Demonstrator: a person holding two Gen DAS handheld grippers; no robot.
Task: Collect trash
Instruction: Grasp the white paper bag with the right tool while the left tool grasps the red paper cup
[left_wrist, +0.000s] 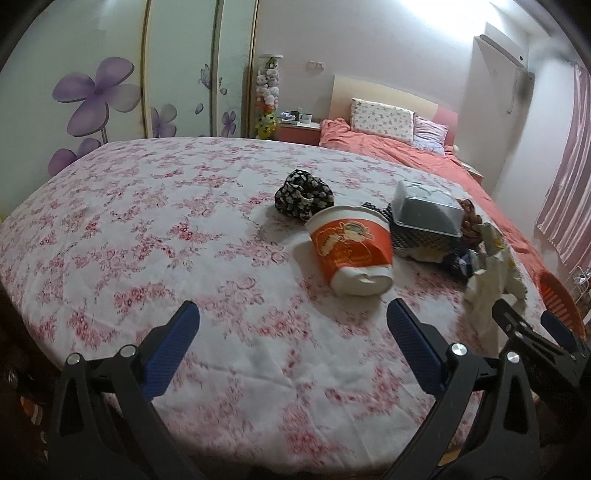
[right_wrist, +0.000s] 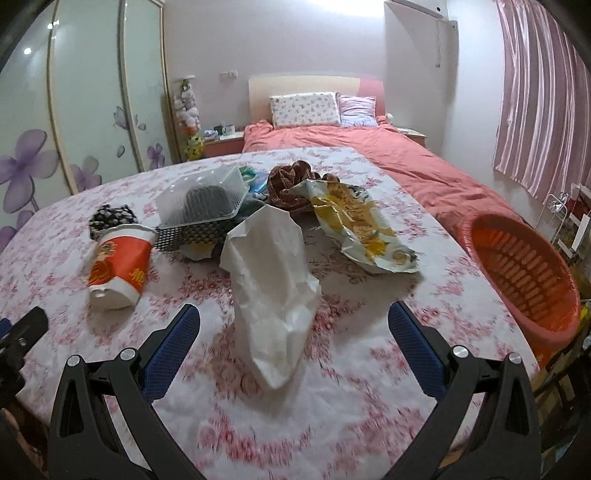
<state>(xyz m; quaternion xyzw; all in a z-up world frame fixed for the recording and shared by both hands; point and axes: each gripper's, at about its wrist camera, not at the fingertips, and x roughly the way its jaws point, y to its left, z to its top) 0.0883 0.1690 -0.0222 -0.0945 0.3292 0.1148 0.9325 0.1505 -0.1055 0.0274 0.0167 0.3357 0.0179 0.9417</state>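
Surface: we face a floral bedspread (right_wrist: 332, 424).
White paper bag (right_wrist: 271, 291): between our spread right gripper (right_wrist: 293, 325).
Left gripper (left_wrist: 293, 325): spread, paper cup (left_wrist: 351, 251) just beyond.
Orange basket (right_wrist: 524, 273): right of bag, at the bedspread's edge.

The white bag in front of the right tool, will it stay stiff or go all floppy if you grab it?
Probably floppy: the white bag is creased and crumpled, so it looks like thin paper that should squash between the open right tool. It likely weighs little, since it looks flat and empty. A push might slide it over the tablecloth rather than roll it.

Both wrist views face the headboard, sharing the paper cup (left_wrist: 351, 254).
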